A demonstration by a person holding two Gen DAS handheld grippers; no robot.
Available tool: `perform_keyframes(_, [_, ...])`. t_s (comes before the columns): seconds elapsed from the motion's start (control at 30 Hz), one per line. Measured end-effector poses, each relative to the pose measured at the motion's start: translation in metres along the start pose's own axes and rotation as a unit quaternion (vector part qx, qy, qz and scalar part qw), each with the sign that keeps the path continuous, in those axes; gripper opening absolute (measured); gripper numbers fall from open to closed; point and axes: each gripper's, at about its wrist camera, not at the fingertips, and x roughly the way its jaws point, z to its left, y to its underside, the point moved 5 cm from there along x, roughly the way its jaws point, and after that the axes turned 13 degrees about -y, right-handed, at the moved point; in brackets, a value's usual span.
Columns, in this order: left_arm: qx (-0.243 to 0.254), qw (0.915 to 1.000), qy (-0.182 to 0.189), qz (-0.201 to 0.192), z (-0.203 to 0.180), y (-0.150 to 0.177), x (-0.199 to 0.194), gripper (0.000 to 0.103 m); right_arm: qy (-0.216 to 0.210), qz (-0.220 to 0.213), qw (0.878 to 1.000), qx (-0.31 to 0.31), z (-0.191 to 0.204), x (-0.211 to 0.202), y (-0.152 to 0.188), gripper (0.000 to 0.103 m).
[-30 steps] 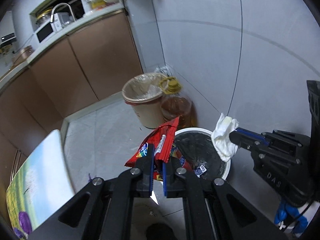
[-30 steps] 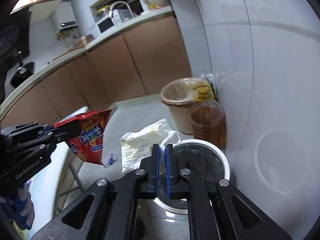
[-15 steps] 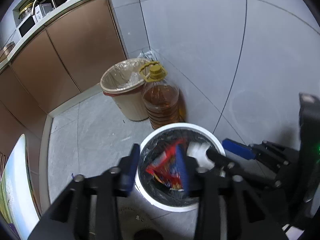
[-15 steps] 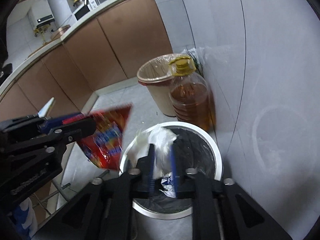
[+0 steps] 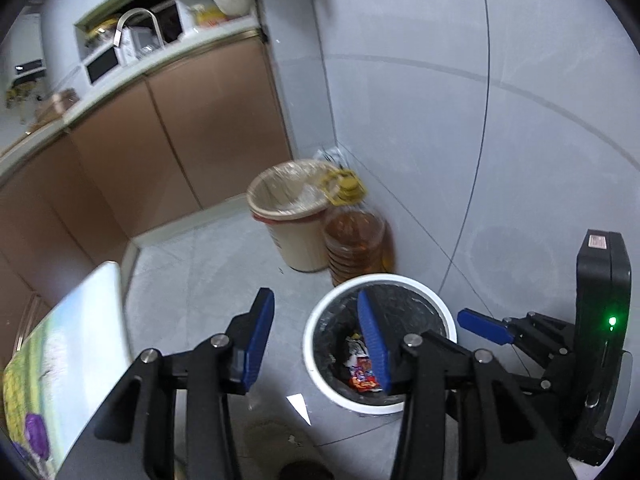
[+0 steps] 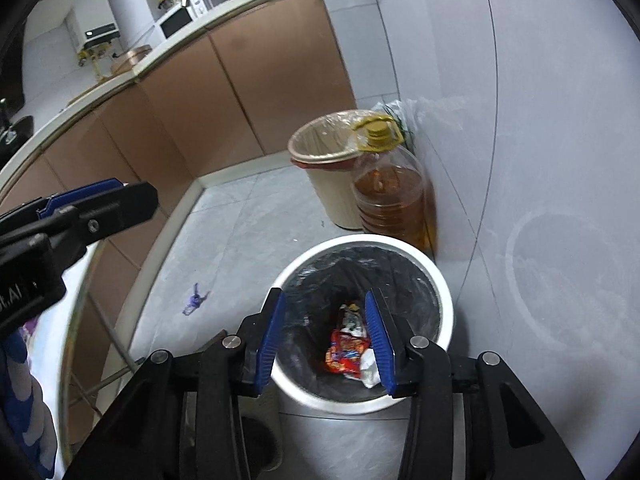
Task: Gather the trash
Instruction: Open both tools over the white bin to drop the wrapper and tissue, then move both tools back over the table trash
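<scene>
In your left wrist view, your left gripper (image 5: 316,338) has its jaws wide apart and holds nothing. The red snack wrapper (image 5: 363,379) lies at the bottom of the white trash bin (image 5: 400,406).

In your right wrist view, your right gripper (image 6: 326,334) is spread wide too, just above the bin. The white tissue (image 6: 370,365) lies beside the wrapper inside.

A: How much of the trash can (image 5: 448,320) shows in the left view?

B: Its middle hides behind a blue gripper pad (image 5: 374,344), covering part of the red wrapper (image 5: 362,380) inside.

A: And the tissue (image 6: 370,366)?

B: Half hidden behind the right pad (image 6: 380,344). The wrapper's print is too small to read.

A: That purple scrap (image 6: 194,300) on the floor?

B: Too small to identify.
</scene>
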Motion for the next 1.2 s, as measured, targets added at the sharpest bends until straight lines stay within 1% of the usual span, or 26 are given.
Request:
perform_keyframes(0.2, [-0.027,0.9985,-0.027,-0.04,0.042,0.005,-0.063,0.05,-0.015,-0.027,0.999,-0.03,0.041,-0.043,-0.006,0.042])
perform_keyframes(0.33, [-0.044,0.9964,-0.041,-0.061,0.066,0.01,-0.1,0.054,-0.02,-0.053,0.997,-0.058,0.073,-0.079,-0.015,0.047])
perform_keyframes(0.47, [-0.061,0.9929,-0.057,-0.084,0.088,0.017,-0.135,0.062,-0.029,-0.076,0.993,-0.084,0.105,-0.112,-0.023,0.054])
perform_keyframes(0.57, [-0.078,0.9898,-0.066,-0.1,0.106,0.024,-0.16,0.063,-0.035,-0.09,0.99,-0.105,0.131,-0.134,-0.025,0.059])
perform_keyframes(0.67, [-0.092,0.9868,-0.075,-0.11,0.123,0.032,-0.181,0.064,-0.043,-0.103,0.986,-0.126,0.157,-0.153,-0.026,0.067])
perform_keyframes(0.73, [-0.102,0.9845,-0.085,-0.114,0.135,0.04,-0.195,0.064,-0.046,-0.109,0.983,-0.14,0.174,-0.165,-0.025,0.069])
perform_keyframes(0.83, [-0.117,0.9811,-0.099,-0.118,0.154,0.052,-0.213,0.064,-0.051,-0.117,0.979,-0.156,0.195,-0.18,-0.024,0.079])
perform_keyframes(1.0, [-0.14,0.9738,-0.128,-0.125,0.188,0.074,-0.243,0.064,-0.061,-0.133,0.972,-0.184,0.231,-0.208,-0.022,0.082])
perform_keyframes(1.2, [-0.178,0.9605,-0.17,-0.129,0.236,0.108,-0.283,0.064,-0.082,-0.15,0.961,-0.219,0.273,-0.236,-0.016,0.085])
